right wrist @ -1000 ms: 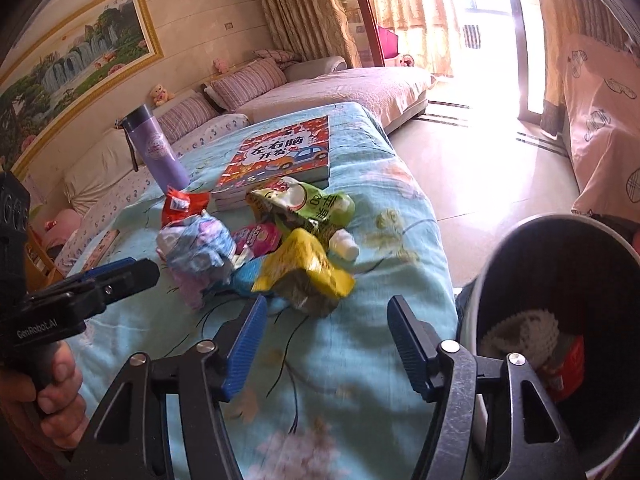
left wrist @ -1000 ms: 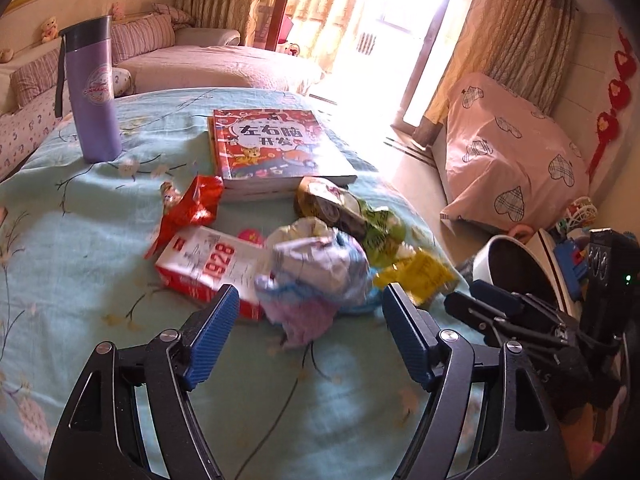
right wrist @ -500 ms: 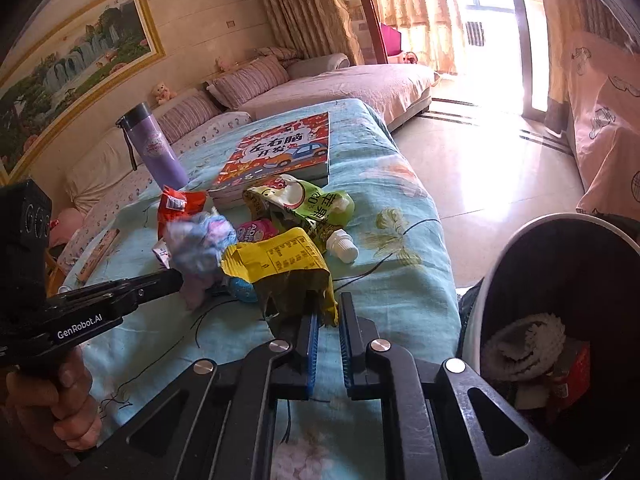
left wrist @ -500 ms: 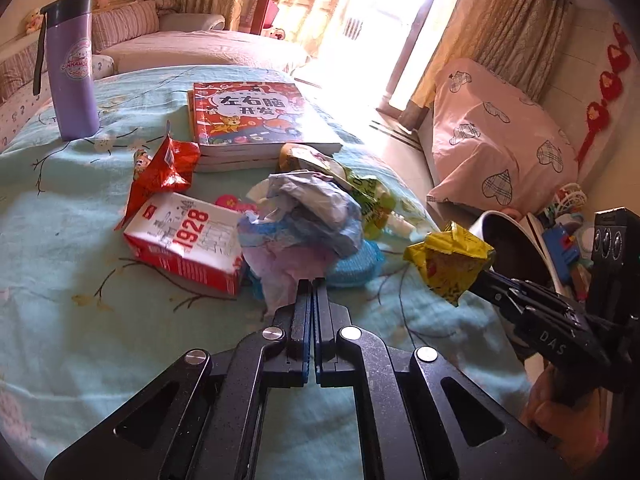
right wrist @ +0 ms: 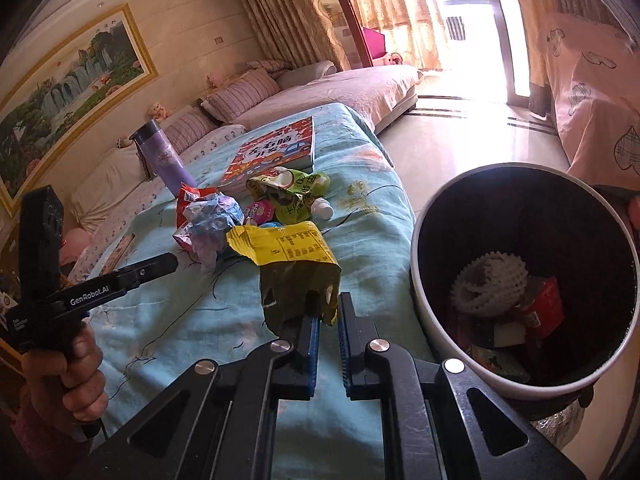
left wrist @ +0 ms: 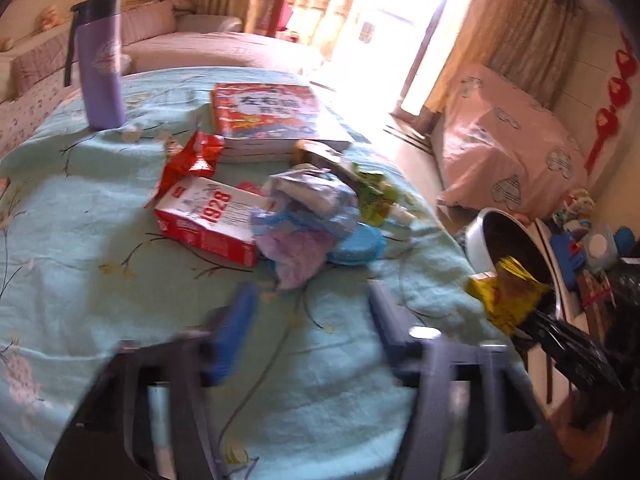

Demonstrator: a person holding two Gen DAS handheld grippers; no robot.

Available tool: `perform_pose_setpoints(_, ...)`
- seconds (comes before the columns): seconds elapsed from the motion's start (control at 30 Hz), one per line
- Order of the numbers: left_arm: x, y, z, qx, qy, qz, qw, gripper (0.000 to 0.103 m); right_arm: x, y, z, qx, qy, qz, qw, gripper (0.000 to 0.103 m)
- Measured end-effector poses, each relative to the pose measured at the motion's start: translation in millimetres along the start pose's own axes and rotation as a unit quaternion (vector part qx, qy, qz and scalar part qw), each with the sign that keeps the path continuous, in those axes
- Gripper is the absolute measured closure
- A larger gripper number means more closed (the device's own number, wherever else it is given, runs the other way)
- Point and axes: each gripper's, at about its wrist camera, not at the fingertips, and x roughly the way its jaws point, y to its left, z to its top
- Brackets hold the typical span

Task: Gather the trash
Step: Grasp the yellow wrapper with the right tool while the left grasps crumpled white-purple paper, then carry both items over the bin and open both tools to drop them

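My right gripper [right wrist: 328, 316] is shut on a yellow snack wrapper [right wrist: 288, 256] and holds it above the table edge, just left of the white trash bin [right wrist: 424, 292]. The wrapper also shows in the left wrist view [left wrist: 506, 292], by the bin [left wrist: 476, 236]. My left gripper [left wrist: 308, 320] is open and blurred, just short of a crumpled blue and purple wrapper bundle [left wrist: 308, 216]. A red and white 1928 carton [left wrist: 208, 220], a red wrapper [left wrist: 192, 160] and a green pouch [left wrist: 372, 196] lie around it.
A purple flask [left wrist: 100, 64] stands at the table's far left. A stack of red books [left wrist: 268, 116] lies behind the trash. A blue lid [left wrist: 356, 244] lies right of the bundle. The bin holds several pieces of trash [right wrist: 492, 288]. A pink covered chair [left wrist: 504, 148] stands beyond.
My left gripper has opened from shut, still empty. My right gripper has lifted the yellow wrapper and carried it right, toward the bin.
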Motion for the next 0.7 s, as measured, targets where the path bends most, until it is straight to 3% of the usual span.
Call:
perform_pose_setpoints(0.1,17.2,3.0,4.2,-0.005,0.008,0.004,1.0000,0.035,-1.3,1.6,-3.8,0.004,-0.001,0.001,1.000,0.094)
perform_pose_setpoints(0.17,30.4,3.0,7.3,-0.002,0.015,0.012,0.9998,0.043,-1.2,1.5,-5.9,0.006,0.001,0.000,1.000,0.094)
perform_pose_setpoints(0.2,36.4,2.9,8.4,-0.001,0.020,0.012,0.9997,0.060,-2.0,0.7,-7.7,0.007,0.001,0.000,1.000,0.094)
perform_pose_setpoints(0.23,41.0,2.6,8.7,0.000,0.026,0.006,0.9997,0.088,-2.7,0.4,-8.8,0.007,0.002,-0.001,1.000,0.094)
perform_pose_setpoints(0.27,45.5,3.0,8.8,0.000,0.034,-0.002,0.9994,0.100,-4.3,-0.7,-10.5,0.008,0.002,-0.003,1.000,0.094)
perform_pose_setpoints(0.7,-18.7,-20.0,-18.8,0.026,-0.014,-0.039,0.9988,0.102,-35.8,-19.6,-22.9,0.032,-0.023,-0.016,0.999,0.094)
